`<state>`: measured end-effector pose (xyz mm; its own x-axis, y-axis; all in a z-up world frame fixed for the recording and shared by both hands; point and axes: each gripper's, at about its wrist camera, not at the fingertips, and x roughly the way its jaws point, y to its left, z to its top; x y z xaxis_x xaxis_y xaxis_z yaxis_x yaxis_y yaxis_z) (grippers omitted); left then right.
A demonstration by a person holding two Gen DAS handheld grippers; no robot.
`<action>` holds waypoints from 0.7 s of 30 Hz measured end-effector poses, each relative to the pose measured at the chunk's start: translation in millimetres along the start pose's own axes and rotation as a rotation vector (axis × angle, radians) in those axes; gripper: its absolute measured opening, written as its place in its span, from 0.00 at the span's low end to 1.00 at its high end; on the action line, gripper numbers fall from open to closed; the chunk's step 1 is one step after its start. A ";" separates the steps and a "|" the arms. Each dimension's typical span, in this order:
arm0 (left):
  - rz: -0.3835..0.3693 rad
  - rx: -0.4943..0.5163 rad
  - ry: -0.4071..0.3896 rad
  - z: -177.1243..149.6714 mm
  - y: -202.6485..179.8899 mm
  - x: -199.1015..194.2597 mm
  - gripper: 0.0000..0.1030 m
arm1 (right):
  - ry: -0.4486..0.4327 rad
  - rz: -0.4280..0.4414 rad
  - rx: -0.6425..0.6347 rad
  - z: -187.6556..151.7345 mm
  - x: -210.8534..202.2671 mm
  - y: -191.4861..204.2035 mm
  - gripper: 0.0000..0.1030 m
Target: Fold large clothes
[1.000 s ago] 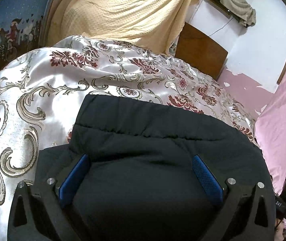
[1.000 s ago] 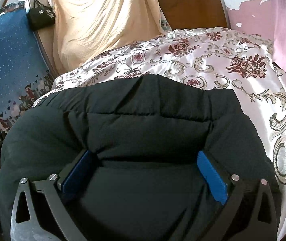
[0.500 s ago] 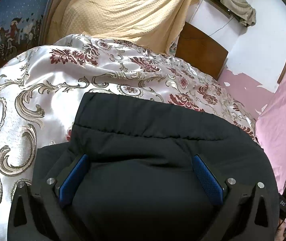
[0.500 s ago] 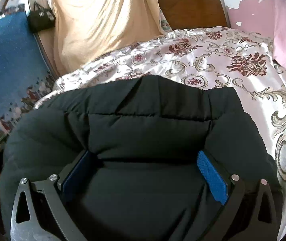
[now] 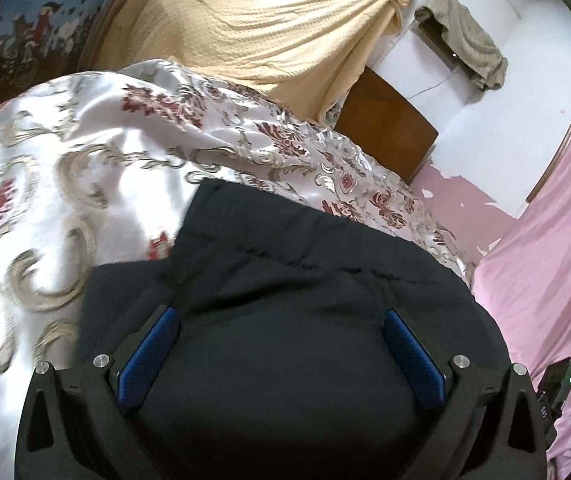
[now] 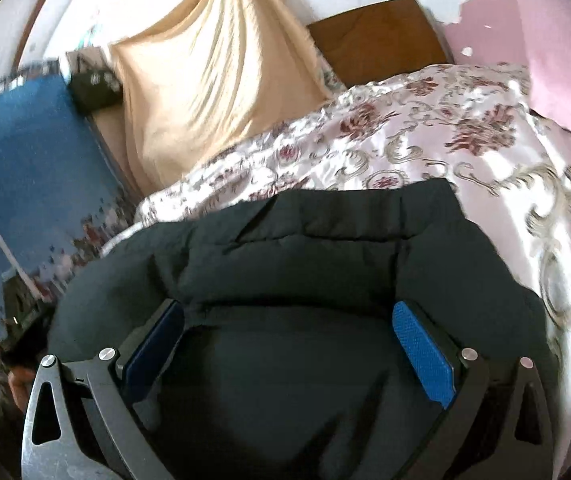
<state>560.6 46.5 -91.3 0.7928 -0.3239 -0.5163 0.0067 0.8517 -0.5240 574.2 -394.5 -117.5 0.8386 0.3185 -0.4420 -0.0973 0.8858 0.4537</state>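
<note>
Two tongs hang over a black padded jacket (image 5: 305, 300) lying on a flowered bedspread (image 5: 65, 168) on a bed. The left tongs (image 5: 281, 352) and the right tongs (image 6: 289, 344) both stand wide, blue pads (image 6: 425, 356) apart above the dark cloth, gripping nothing. A yellow sheet (image 5: 253, 28) hangs behind.

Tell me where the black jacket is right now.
The black jacket lies on the floral bedspread, filling the lower half of both wrist views, bulging between the wide-open fingers of the left gripper and right gripper.
</note>
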 end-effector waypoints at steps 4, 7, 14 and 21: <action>0.007 0.016 0.009 -10.1 9.1 -21.8 1.00 | -0.067 0.070 0.098 -17.2 -28.1 -15.5 0.99; 0.033 0.019 0.027 -15.1 17.4 -33.0 1.00 | -0.108 0.101 0.162 -28.6 -46.2 -26.6 0.99; 0.032 -0.014 0.161 -21.3 45.5 -40.1 1.00 | -0.026 -0.052 0.132 -38.5 -84.5 -33.1 0.99; -0.045 0.104 0.324 -25.3 42.3 -28.2 1.00 | 0.205 -0.112 0.238 -22.7 -88.2 -88.8 0.99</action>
<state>523.1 81.2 -116.0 0.5559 -0.4620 -0.6910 0.1128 0.8656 -0.4879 496.7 -493.6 -136.4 0.7097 0.3063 -0.6344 0.1372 0.8232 0.5510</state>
